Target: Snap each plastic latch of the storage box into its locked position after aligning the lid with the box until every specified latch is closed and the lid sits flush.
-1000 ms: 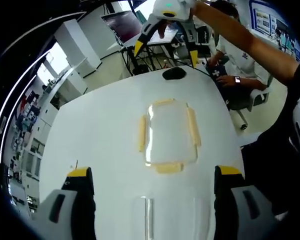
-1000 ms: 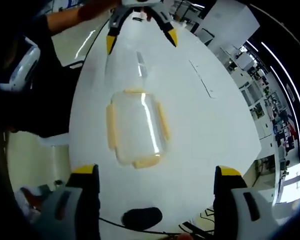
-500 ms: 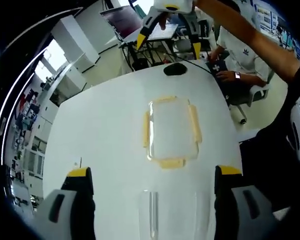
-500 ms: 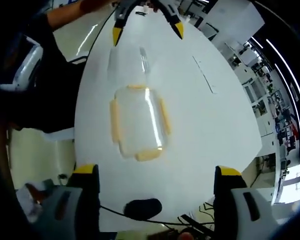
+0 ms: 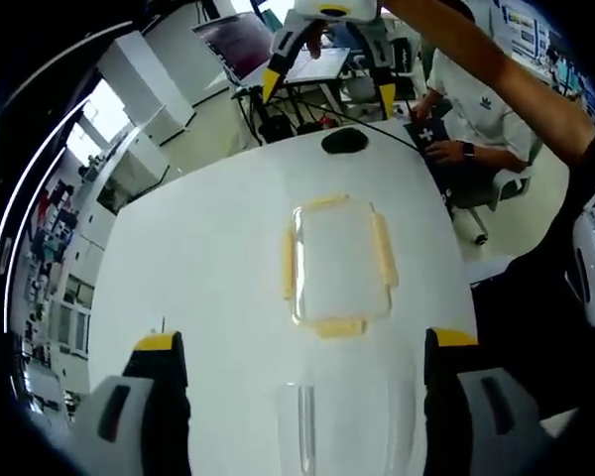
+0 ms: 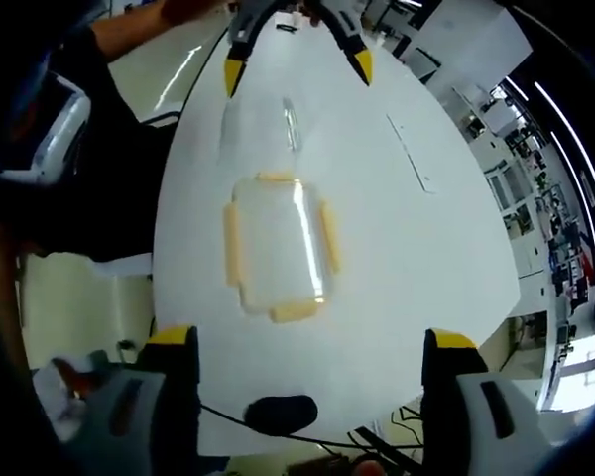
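We saw the clear storage box with yellow latches lying mid-table; a separate clear lid lay beside it; our left gripper and right gripper gaped wide, holding nothing, well above both.

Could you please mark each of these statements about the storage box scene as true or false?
1. The lid with four yellow latches lies flat on the white table. True.
2. The left gripper is clamped on a latch. False: its jaws stand open and apart from the lid.
3. The clear box sits on the table beside the lid, not under it. True.
4. The right gripper holds the lid in the air. False: its jaws are open and empty, and the lid rests on the table.
5. A dark mouse lies near the table's edge. True.
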Tool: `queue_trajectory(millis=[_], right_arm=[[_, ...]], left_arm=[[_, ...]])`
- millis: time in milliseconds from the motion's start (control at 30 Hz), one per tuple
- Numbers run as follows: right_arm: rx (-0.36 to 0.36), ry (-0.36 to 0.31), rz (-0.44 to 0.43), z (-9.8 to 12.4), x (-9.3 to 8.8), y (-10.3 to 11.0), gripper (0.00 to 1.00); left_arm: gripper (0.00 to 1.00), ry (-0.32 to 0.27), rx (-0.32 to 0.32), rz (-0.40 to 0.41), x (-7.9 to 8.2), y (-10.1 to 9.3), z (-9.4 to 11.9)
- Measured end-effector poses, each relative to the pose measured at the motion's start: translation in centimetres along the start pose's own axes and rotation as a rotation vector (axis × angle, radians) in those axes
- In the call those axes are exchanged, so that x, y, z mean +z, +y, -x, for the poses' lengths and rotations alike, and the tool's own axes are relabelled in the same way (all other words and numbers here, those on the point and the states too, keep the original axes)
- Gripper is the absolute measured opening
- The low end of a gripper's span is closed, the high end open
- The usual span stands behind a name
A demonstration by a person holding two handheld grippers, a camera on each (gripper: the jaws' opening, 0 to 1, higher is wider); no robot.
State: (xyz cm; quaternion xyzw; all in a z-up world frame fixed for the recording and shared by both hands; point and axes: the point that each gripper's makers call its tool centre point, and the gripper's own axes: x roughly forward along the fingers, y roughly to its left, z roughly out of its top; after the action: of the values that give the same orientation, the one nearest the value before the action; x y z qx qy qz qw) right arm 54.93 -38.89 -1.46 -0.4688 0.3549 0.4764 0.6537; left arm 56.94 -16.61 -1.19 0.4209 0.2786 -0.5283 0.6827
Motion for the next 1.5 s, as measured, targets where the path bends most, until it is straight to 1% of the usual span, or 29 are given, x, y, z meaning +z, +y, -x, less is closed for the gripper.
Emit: queue_trajectory(millis=[167,300,533,567,733,867,900,967,1067,1167,1233,1333,1433,1500], right_arm=[[0.001,-0.014,0.003,-0.4,0.2,0.2,0.92],[0.006,-0.019,0.002,-1.0,0.1,0.0,0.91],[0.022,-0.022,0.007,-1.4,0.1,0.1,0.9],[0.022,-0.019,0.002,-1.8,-0.1,0.0,0.9],[0.034,-0.018,-0.001,-2.5,-0.3,0.1,0.9],[0.041,-0.023,0.002,-2.9,-0.1,0.2,0.9],[0.042,-0.025,0.002,-3.0,-0.1,0.2,0.9],[0.043,-0.026,0.0,-3.2,-0.1,0.2,0.9],[0.045,-0.023,0.002,-3.4,-0.2,0.2,0.9],[0.053,-0.021,0.0,-3.9,-0.2,0.2,0.9],[0.059,-0.008,0.002,-4.2,-0.5,0.2,0.9],[0.063,-0.015,0.0,-4.3,-0.3,0.2,0.9],[0.064,-0.023,-0.002,-4.4,-0.2,0.2,0.89],[0.07,-0.021,-0.006,-4.5,-0.3,0.3,0.88]], left_arm=[[0.98,-0.022,-0.017,0.017,0.1,-0.2,-0.4],[0.98,-0.016,-0.02,0.017,-0.3,-0.2,-1.1],[0.98,-0.024,-0.026,0.024,-0.4,-0.2,-1.5],[0.98,-0.023,-0.034,0.026,-0.6,-0.3,-2.0],[0.98,-0.017,-0.039,0.031,-1.0,-0.2,-2.4],[0.96,-0.011,-0.042,0.056,-1.4,-0.1,-2.5],[0.97,-0.009,-0.04,0.059,-1.5,0.0,-2.6],[0.99,-0.024,-0.034,0.07,-1.4,0.1,-2.6],[0.99,-0.026,-0.036,0.074,-1.5,0.1,-2.8],[0.99,-0.01,-0.038,0.063,-2.2,0.0,-3.2],[0.99,-0.012,-0.037,0.058,-2.3,0.0,-3.4],[0.99,-0.024,-0.039,0.05,-2.4,0.1,-3.7],[0.99,0.001,-0.033,0.057,-3.5,0.5,-4.3],[0.99,0.0,-0.035,0.061,-3.6,0.3,-4.2]])
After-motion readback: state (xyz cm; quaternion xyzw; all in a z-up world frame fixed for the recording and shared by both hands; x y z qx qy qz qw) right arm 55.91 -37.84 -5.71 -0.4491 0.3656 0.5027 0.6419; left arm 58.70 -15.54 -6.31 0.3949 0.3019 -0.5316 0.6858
